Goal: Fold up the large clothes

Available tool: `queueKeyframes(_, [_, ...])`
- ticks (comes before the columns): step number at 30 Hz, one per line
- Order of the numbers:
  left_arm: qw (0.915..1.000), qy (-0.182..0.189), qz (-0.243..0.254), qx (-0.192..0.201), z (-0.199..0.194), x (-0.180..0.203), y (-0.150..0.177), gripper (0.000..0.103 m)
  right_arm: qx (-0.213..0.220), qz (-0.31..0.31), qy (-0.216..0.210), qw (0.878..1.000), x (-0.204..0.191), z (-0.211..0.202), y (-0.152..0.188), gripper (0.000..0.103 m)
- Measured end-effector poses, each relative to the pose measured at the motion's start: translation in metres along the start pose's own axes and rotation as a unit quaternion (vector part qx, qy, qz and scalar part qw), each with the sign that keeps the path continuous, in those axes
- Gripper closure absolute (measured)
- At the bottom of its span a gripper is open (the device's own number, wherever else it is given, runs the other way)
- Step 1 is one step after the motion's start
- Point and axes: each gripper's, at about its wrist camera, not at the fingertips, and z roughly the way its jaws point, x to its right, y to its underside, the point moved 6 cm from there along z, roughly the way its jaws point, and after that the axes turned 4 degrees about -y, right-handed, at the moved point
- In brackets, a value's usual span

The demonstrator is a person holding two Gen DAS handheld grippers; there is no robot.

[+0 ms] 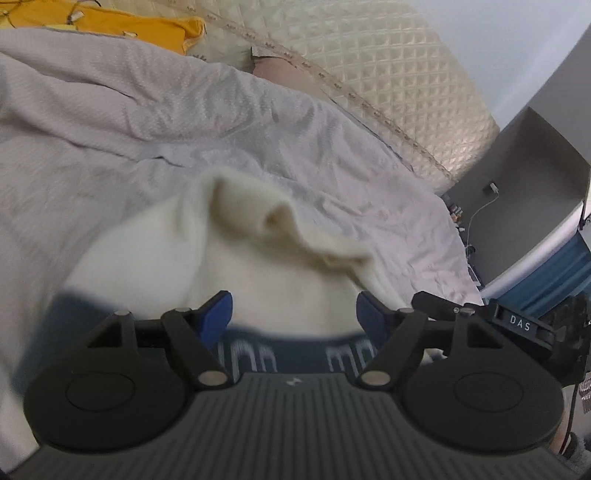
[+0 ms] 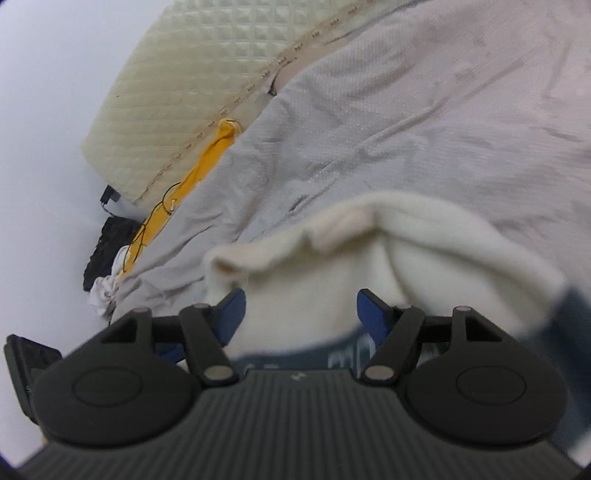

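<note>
A cream-white fleece garment (image 1: 229, 251) with a navy band and white lettering (image 1: 295, 354) lies bunched on the bed. My left gripper (image 1: 294, 314) hovers right over it, jaws wide apart, blue pads (image 1: 218, 314) on either side of the cloth, holding nothing. The same garment (image 2: 369, 266) fills the right wrist view, its folded rim turned up. My right gripper (image 2: 301, 312) is also open over it, pads (image 2: 369, 310) apart. The other gripper's black body (image 1: 517, 325) shows at the right of the left wrist view.
The bed has a wrinkled light grey cover (image 1: 129, 122) and a quilted cream headboard (image 1: 388, 74). A yellow garment (image 1: 122, 26) lies near the headboard and also shows in the right wrist view (image 2: 207, 162). Dark and white clothes (image 2: 107, 254) pile at the bed's edge. A grey nightstand (image 1: 524, 192) stands beside it.
</note>
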Motion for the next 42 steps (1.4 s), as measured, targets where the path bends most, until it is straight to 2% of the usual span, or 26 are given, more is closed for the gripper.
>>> queueKeyframes(5, [0.9997,-0.002,0.011,0.024,-0.067,0.023,0.04,0.025,0.017,-0.067,0.029,0.997,-0.028,-0.064,0.039,0.033])
queueKeyframes(9, [0.9977,-0.019,0.043,0.049,-0.125,0.047,0.071,0.025,0.038,-0.104,0.04,0.993,-0.053,-0.117,0.071,0.033])
queueKeyframes(17, [0.9895,-0.084,0.09,0.075,-0.229,0.073,0.143,0.025,0.076,-0.135,0.047,0.987,-0.079,-0.212,0.145,0.033])
queueKeyframes(21, [0.9845,-0.128,0.094,0.073,-0.268,0.066,0.165,0.025,0.081,-0.164,0.068,0.981,-0.082,-0.24,0.179,0.033])
queueKeyframes(25, [0.977,-0.184,0.092,0.056,-0.298,0.04,0.175,0.025,0.079,-0.175,0.075,0.979,-0.078,-0.256,0.201,0.033])
queueKeyframes(28, [0.9743,-0.215,0.062,0.026,-0.306,0.009,0.18,0.025,0.086,-0.168,0.07,0.979,-0.075,-0.257,0.204,0.033])
queueKeyframes(31, [0.9703,-0.242,0.011,-0.011,-0.305,-0.027,0.188,0.025,0.082,-0.171,0.082,0.978,-0.068,-0.248,0.206,0.033])
queueKeyframes(34, [0.9679,-0.246,-0.035,-0.039,-0.297,-0.055,0.196,0.025,0.067,-0.178,0.098,0.977,-0.057,-0.235,0.211,0.033])
queueKeyframes(40, [0.9609,-0.265,-0.036,-0.073,-0.27,-0.088,0.205,0.027,0.051,-0.153,0.109,0.981,-0.035,-0.212,0.219,0.033])
queueKeyframes(42, [0.96,-0.265,-0.032,-0.085,-0.262,-0.096,0.207,0.04,0.049,-0.153,0.112,0.981,-0.033,-0.205,0.22,0.033])
